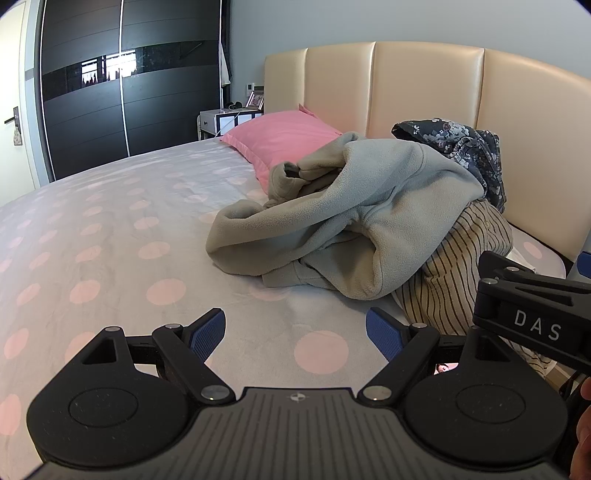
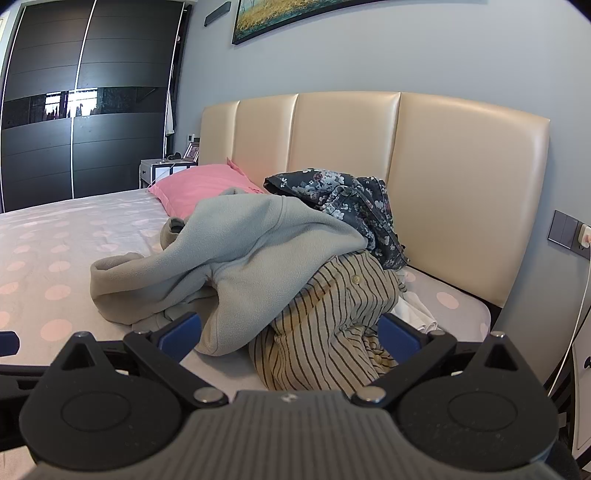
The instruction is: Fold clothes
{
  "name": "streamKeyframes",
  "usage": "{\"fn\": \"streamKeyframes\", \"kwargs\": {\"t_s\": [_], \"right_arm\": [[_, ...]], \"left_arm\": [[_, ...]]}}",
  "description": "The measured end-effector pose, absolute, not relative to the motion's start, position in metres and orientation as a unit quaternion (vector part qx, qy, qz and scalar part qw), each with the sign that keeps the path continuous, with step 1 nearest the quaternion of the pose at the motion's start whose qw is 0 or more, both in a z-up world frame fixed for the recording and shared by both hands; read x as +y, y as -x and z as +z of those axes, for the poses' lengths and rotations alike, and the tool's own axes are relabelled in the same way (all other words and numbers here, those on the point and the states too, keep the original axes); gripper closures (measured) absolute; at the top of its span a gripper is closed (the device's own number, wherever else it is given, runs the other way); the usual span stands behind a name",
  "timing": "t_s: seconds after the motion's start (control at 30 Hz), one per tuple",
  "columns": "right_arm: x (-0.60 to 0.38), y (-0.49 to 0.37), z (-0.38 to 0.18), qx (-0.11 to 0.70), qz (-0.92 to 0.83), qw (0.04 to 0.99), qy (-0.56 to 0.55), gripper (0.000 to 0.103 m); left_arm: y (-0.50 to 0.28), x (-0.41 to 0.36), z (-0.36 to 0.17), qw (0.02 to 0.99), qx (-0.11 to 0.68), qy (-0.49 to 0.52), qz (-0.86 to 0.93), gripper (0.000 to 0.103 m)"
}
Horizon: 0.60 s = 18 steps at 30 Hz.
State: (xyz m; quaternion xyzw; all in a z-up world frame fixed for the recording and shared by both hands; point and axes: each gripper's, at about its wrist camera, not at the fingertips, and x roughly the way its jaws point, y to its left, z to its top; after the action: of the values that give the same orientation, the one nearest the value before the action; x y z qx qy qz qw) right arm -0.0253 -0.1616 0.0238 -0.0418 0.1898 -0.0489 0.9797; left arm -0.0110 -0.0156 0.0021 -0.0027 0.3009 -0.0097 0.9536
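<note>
Left wrist view: left gripper (image 1: 295, 334) low over the bedsheet (image 1: 110, 229), blue pads spread wide, nothing between them, only pink-dotted fabric beneath. Ahead and to the right, a heap of clothes against the headboard (image 1: 424, 88): grey fleece hoodie (image 1: 369, 206) draped on top and spilling toward the middle of the bed, striped shirt (image 1: 465, 266) underneath at the right, dark floral garment (image 1: 465, 147) at the back, leaning on the headboard. Pink pillow (image 1: 280, 136) just behind the hoodie. Dark wardrobe (image 1: 122, 92) on the far wall. At the right edge, part of the right gripper (image 1: 532, 314), black, lettered "DAS", close beside the striped shirt.

Right wrist view: right gripper (image 2: 290, 334) close up to the heap, fingers wide apart, holding nothing. Hoodie (image 2: 236, 251) hem and striped shirt (image 2: 332, 325) bunched in the space between the blue pads; contact hard to judge. Floral garment (image 2: 351, 206) above, against the headboard (image 2: 461, 177). Pillow (image 2: 199, 184) further left, wardrobe (image 2: 85, 103) beyond, framed picture (image 2: 295, 14) high on the wall.
</note>
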Motion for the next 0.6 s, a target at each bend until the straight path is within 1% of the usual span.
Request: {"fn": "streamKeyframes", "kwargs": {"t_s": [0.43, 0.6], "right_arm": [[-0.1609, 0.0254, 0.0239, 0.189, -0.046, 0.980, 0.043, 0.001], [-0.1539, 0.0250, 0.0244, 0.188, -0.036, 0.980, 0.062, 0.001]], "left_arm": [[0.0096, -0.0154, -0.0012, 0.951, 0.309, 0.002, -0.004, 0.019], [0.0088, -0.0120, -0.0031, 0.949, 0.314, 0.001, -0.001, 0.019]]}}
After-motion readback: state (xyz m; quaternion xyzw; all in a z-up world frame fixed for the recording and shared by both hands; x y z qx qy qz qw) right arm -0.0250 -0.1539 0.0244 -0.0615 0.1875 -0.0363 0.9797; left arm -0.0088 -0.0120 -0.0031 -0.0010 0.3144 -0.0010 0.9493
